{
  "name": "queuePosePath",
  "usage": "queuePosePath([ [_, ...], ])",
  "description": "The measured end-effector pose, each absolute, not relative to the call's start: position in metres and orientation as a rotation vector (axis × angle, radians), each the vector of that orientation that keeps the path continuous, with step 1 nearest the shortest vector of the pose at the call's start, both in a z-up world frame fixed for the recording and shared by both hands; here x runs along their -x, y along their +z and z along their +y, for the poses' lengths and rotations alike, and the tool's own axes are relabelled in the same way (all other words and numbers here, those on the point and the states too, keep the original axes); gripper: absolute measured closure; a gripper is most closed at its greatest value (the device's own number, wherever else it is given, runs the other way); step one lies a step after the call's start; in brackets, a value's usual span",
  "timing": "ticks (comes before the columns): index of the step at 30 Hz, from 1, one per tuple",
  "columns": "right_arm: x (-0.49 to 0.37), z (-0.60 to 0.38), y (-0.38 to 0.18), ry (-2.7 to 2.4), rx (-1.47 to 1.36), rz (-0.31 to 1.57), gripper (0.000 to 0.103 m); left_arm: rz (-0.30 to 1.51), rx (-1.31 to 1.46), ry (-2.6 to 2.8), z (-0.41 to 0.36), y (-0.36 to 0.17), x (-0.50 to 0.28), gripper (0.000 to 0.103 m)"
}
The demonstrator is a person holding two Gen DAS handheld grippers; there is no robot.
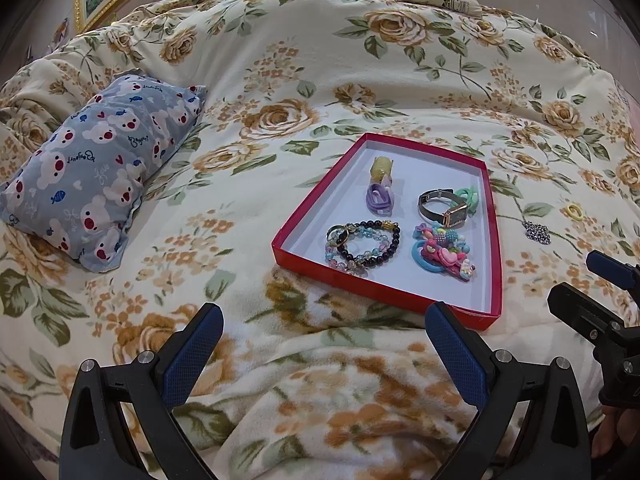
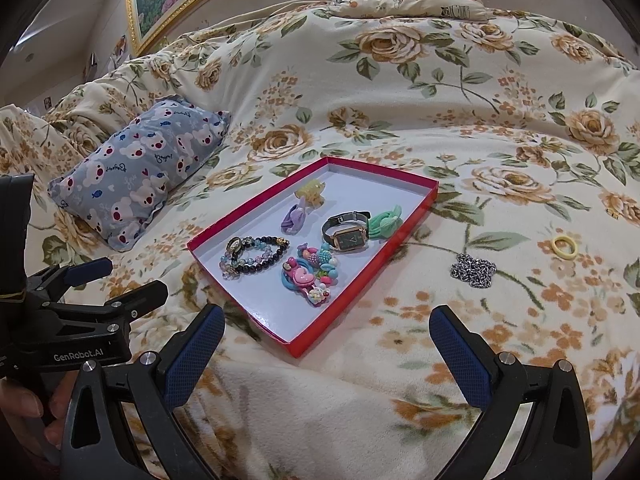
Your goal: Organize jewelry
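Mostly the jewelry already lies inside the red tray (image 2: 416, 208), which sits on the floral blanket (image 2: 400, 92). Two pieces remain outside it: a silver chain (image 2: 474, 270) heaped just beyond the tray's right wall, and a yellow ring-shaped hair tie (image 2: 564, 246) a little further out from the tray on that same side.

Inside the tray sit a square-faced wristwatch (image 2: 347, 233), a green hair tie (image 2: 383, 221) touching it, a purple hair tie (image 2: 295, 218), a yellow hair claw (image 2: 310, 191) toward the tray's far end, a pair of beaded bracelets (image 2: 256, 262) at the tray's left wall, and a cluster of bright hair clips (image 2: 312, 276) toward the near end.

Both tools are empty. The right gripper (image 2: 326, 344) stands wide, its blue pads spread over the blanket nearer than the tray; the left gripper (image 1: 324, 344) is equally wide, on the tray's near-left side.

The chain looks light but limp and slippery: it will likely sag and pour out of a loose pinch, so the thickest part of the heap seems the safest place to close on, pressing slightly into the soft blanket. The yellow hair tie appears thin, soft and very light; pinching across one side of its band should hold it. The yielding bedding may let either piece sink away from the pads.
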State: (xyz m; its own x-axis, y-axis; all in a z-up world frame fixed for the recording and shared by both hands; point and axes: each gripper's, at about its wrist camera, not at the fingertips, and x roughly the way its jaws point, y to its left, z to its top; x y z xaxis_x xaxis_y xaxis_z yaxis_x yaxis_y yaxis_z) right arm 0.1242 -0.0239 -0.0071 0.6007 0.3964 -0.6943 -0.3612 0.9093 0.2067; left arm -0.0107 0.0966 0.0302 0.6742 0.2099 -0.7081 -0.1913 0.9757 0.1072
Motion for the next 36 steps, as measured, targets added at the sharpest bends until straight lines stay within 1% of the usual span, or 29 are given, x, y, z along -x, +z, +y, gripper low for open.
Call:
queuePosePath([
  [36, -0.1251, -0.0252, -0.0023, 0.433, -0.057, 0.814, 0.000, 0.792, -0.033, 0.226, 0.0951, 0.0287, 0.0104, 0.001],
])
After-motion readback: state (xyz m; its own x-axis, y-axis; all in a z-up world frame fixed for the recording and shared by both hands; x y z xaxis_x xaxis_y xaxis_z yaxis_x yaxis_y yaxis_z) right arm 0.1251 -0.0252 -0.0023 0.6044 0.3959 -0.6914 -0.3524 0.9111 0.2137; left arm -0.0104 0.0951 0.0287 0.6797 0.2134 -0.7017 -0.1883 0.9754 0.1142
